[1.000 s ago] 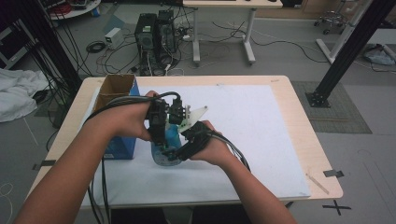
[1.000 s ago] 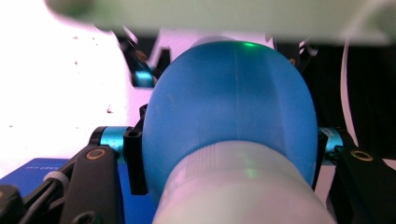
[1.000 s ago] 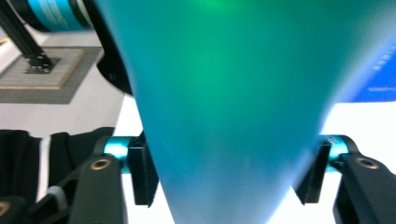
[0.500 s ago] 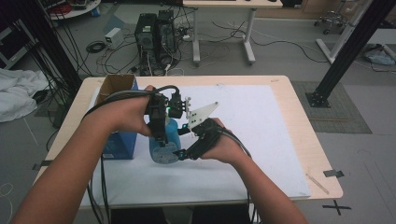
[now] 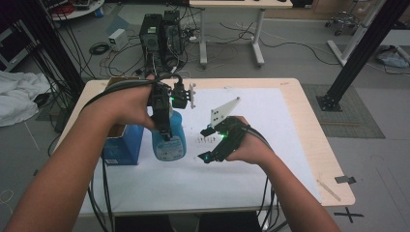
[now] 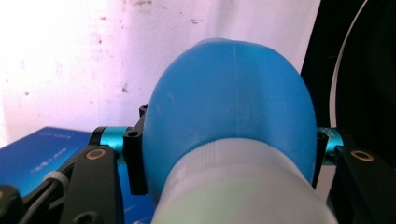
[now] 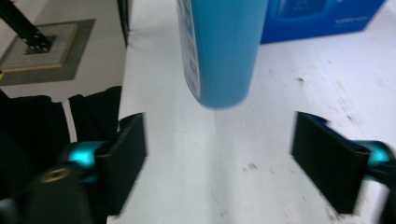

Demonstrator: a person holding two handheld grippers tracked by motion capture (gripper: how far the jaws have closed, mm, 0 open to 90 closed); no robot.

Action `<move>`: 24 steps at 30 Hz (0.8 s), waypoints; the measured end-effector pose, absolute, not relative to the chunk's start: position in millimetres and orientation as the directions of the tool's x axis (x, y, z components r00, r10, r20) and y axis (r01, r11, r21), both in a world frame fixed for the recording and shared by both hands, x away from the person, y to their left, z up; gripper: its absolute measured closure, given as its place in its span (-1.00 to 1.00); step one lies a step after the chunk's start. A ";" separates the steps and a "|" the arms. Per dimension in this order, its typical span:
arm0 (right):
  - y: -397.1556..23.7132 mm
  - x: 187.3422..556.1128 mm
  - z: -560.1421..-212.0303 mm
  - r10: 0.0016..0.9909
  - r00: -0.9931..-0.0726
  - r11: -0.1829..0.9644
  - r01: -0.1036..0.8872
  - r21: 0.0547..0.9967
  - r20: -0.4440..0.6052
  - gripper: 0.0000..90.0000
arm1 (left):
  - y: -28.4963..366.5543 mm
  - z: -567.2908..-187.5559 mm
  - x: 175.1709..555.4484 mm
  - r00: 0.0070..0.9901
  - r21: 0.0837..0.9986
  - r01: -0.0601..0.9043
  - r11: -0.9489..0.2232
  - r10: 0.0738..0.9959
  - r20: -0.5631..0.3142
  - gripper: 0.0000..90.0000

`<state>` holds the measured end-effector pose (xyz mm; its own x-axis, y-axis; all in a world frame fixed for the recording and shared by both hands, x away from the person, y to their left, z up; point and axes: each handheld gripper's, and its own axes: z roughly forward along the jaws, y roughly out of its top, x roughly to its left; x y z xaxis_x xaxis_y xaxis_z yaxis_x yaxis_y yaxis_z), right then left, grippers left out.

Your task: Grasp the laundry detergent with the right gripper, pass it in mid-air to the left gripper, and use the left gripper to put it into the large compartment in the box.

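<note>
Above the white paper-covered table (image 5: 290,140), beside the blue cardboard box (image 5: 121,145), hangs the blue plastic bottle (image 5: 169,137), upright and clamped at its neck by the left gripper (image 5: 162,108). Its base lies straight ahead of the right gripper (image 5: 212,145), whose jaws gape empty. Since earlier, that gripper has drawn away rightward.

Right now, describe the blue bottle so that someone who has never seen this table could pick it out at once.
Start at the white sheet covering the wooden table, then go to its left side, where a dark blue box stands. Just right of that box, the left gripper clamps the blue bottle near its pale top. Unlike the squared box, it is rounded, lighter blue, and carries a printed label.
</note>
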<state>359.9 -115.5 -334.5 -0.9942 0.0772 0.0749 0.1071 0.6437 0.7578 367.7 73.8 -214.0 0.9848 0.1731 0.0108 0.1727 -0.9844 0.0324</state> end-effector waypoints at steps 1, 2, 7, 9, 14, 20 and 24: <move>-117.1 360.2 -332.9 0.087 -0.994 0.653 0.105 0.750 0.063 -0.70 | 75.2 -211.8 369.1 0.984 0.034 0.178 -0.983 0.179 0.010 -0.14; -119.1 360.2 -330.9 0.093 -0.994 0.659 0.105 0.744 0.057 -0.70 | 76.8 -209.8 370.5 0.982 0.040 0.187 -0.982 0.187 0.010 -0.14; -126.4 361.2 -320.1 0.100 -0.994 0.682 0.103 0.724 0.048 -0.70 | 84.4 -198.6 376.3 0.970 0.056 0.241 -0.969 0.242 0.005 -0.15; -128.9 361.9 -316.1 0.107 -0.993 0.700 0.106 0.707 0.043 -0.70 | 87.7 -193.9 379.0 0.961 0.064 0.278 -0.959 0.278 0.000 -0.15; -135.4 367.6 -310.6 0.126 -0.991 0.756 0.126 0.642 0.047 -0.72 | 95.3 -178.0 382.6 0.935 0.080 0.353 -0.932 0.354 -0.004 -0.15; -144.0 375.6 -300.7 0.155 -0.988 0.816 0.140 0.561 0.020 -0.73 | 109.8 -154.5 384.0 0.898 0.109 0.439 -0.892 0.440 -0.017 -0.15; -149.2 380.6 -292.6 0.172 -0.985 0.833 0.151 0.532 0.009 -0.73 | 123.3 -139.3 388.0 0.864 0.137 0.501 -0.854 0.502 -0.030 -0.15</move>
